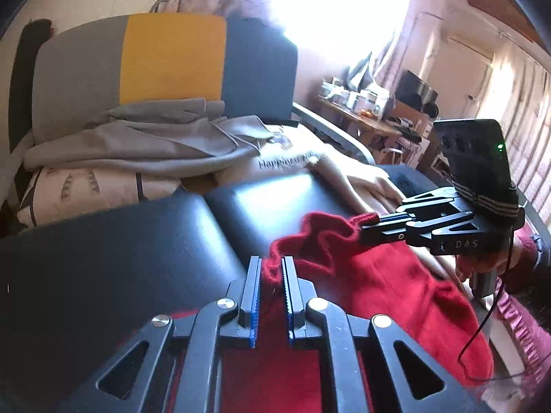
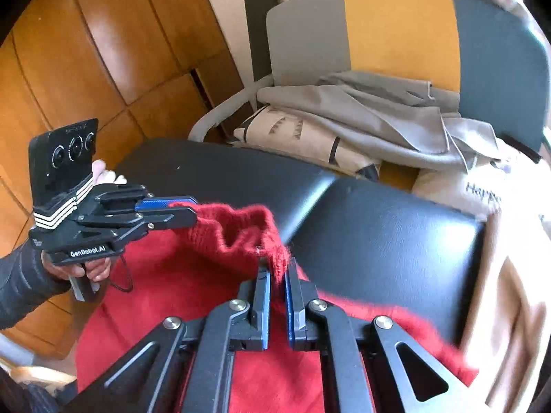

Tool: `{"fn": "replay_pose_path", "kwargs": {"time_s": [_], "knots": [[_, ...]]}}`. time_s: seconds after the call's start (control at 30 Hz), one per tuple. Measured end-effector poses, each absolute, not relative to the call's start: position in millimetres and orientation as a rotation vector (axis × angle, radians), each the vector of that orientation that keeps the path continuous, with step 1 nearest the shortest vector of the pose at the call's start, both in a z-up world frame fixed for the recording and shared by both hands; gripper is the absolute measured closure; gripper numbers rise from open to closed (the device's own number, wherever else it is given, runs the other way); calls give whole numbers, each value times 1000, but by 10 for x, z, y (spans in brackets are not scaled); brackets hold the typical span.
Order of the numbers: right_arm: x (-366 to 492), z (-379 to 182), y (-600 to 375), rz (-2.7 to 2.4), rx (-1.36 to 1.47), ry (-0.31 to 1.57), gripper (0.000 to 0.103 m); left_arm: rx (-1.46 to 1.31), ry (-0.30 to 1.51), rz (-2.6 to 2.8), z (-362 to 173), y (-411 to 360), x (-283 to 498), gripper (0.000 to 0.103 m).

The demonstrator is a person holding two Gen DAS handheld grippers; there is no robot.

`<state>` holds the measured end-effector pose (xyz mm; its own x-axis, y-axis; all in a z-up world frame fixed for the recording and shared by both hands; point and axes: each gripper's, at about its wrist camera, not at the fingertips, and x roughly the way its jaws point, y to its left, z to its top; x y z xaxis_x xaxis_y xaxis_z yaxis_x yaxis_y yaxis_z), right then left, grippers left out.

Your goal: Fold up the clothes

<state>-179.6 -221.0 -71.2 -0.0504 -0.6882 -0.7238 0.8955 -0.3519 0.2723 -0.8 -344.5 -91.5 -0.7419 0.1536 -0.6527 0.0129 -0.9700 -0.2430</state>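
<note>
A red knit sweater [image 1: 378,285] lies on a black padded bench [image 1: 137,234], its near part hanging toward me. My left gripper [image 1: 272,265] is shut on one end of the sweater's ribbed edge. My right gripper [image 1: 368,225] is shut on the other end, and the edge sags in folds between them. In the right wrist view the right gripper [image 2: 277,272] pinches the red edge [image 2: 241,227] and the left gripper [image 2: 189,211] holds it at the left, lifted a little above the bench [image 2: 378,227].
A chair [image 1: 172,58] with grey, yellow and blue panels stands behind the bench, piled with grey and beige clothes [image 1: 137,141]. A beige garment [image 2: 509,292] lies along the bench's right side. Wooden cabinet doors [image 2: 86,69] are at left. A cluttered table [image 1: 365,110] stands far right.
</note>
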Motion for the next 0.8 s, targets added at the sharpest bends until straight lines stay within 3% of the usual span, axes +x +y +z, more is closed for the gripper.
{"fn": "replay_pose_path", "kwargs": {"time_s": [0.17, 0.27, 0.33, 0.4, 0.43, 0.63, 0.8], "knots": [[-1514, -1148, -1886, -1704, 1074, 270, 96, -1260, -292, 2779, -1274, -3191, 222, 93], [-1485, -1316, -1742, -1716, 1117, 210, 95, -1281, -341, 2767, -1302, -3186, 303, 90], [-1487, -1233, -1696, -1727, 1138, 186, 83, -1257, -401, 2781, -1205, -3236, 360, 88], [-1454, -1099, -1677, -1744, 1119, 212, 40, -1233, -450, 2795, -1104, -3300, 413, 87], [-1429, -1008, -1666, -1755, 1093, 222, 35, -1218, -467, 2810, -1048, -3331, 439, 85], [-1332, -502, -1812, -1839, 909, 216, 35, -1243, -426, 2905, -1209, -3209, 313, 78], [-1286, -753, -2204, -1882, 960, 283, 35, -1270, -383, 2982, -1368, -3095, 194, 76]]}}
